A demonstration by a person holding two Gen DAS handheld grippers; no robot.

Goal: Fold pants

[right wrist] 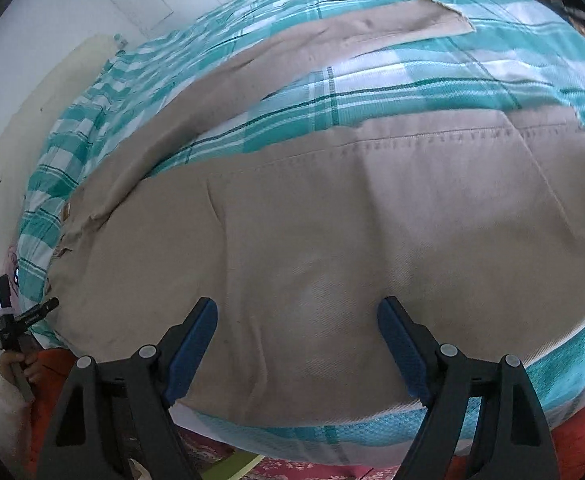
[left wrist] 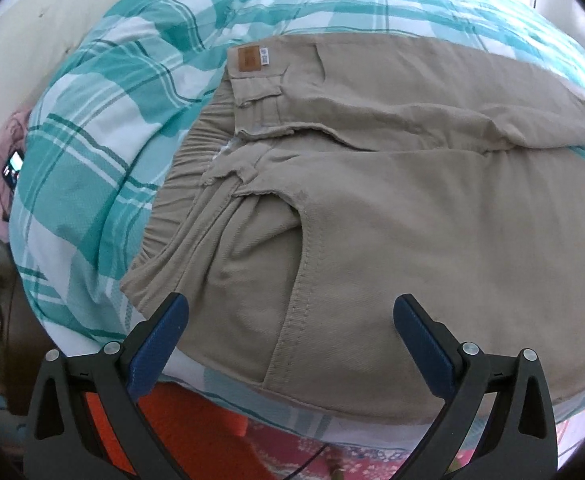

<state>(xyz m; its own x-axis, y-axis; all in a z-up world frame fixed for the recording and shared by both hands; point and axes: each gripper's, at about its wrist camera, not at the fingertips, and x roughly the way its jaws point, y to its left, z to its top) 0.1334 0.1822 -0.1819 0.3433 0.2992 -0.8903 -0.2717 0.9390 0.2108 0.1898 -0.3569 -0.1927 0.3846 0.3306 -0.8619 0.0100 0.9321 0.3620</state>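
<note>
Pants (left wrist: 392, 208) are lying spread flat on the plaid bedcover (left wrist: 92, 128), waistband toward 9 o'clock in the left view, legs (right wrist: 332, 220) splayed apart in the right view. Left gripper (left wrist: 290, 316) is hovering over the near hip, fingers spread, grasping nothing. Right gripper (right wrist: 297, 320) is hovering over the near leg, likewise released. Recommendation: pinch both layers at the near edge and lift evenly, carrying it toward 12 o'clock onto the far leg.

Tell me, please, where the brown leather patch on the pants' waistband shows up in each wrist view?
Left wrist: the brown leather patch sits upper centre-left, on the waistband's far end.
Right wrist: not identifiable; only the waist end at the left edge shows.
Shared landmark: the teal plaid bedspread under the khaki pants.
</note>
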